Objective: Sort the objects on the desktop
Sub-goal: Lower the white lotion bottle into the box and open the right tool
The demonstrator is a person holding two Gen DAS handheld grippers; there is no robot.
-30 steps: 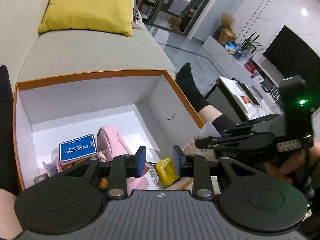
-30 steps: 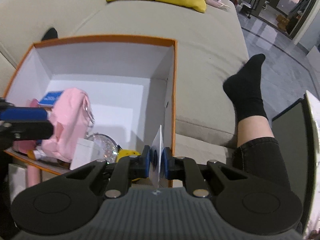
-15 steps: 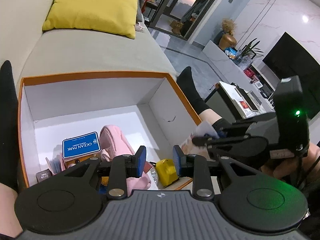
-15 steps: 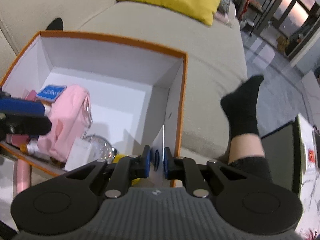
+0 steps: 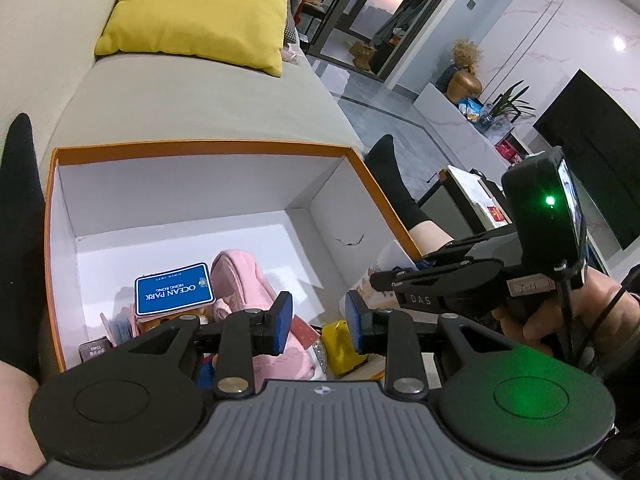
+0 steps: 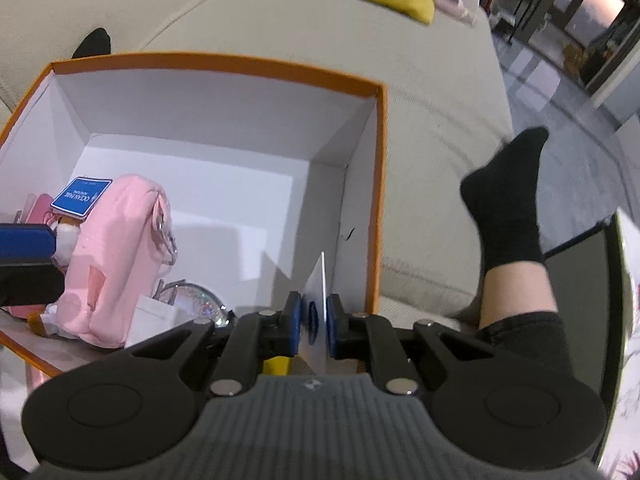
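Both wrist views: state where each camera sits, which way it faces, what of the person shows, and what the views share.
Left wrist: rides the left hand-held gripper, jaws open and empty; looks obliquely down into the orange box; shows a hand with the right hand-held gripper, a socked foot.
Right wrist: rides the right hand-held gripper, shut on a white card; looks steeply into the box; shows the foot.
Shared: box, pink pouch, blue card, sofa, yellow cushion.

Black grippers, blue-padded jaws
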